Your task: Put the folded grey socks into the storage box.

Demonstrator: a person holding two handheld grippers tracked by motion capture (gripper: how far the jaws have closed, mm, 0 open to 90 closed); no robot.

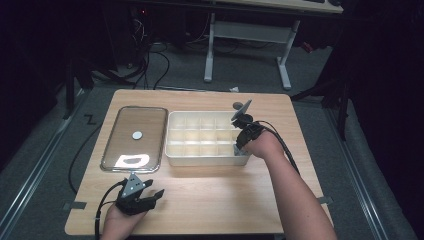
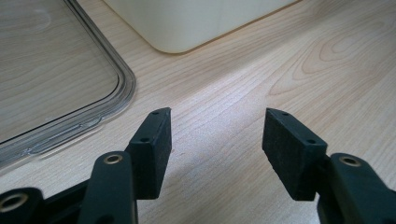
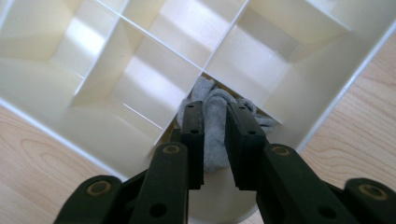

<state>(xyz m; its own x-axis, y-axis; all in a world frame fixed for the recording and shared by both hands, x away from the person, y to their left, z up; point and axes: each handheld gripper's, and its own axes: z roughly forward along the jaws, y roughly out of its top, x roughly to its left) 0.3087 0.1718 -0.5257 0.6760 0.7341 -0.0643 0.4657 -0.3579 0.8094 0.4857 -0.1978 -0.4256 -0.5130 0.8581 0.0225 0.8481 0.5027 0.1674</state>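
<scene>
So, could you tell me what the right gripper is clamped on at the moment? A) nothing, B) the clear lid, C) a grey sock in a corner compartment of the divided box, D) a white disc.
C: the right gripper has its jaws closed on the grey sock, which sits in a corner compartment of the divided box.

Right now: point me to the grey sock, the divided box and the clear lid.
grey sock (image 3: pixel 215 135), right gripper view, the fold pinched between the jaws.
divided box (image 1: pixel 200 159), high view, its near outer wall.
clear lid (image 1: pixel 131 116), high view, bare pane near the far edge.
</scene>
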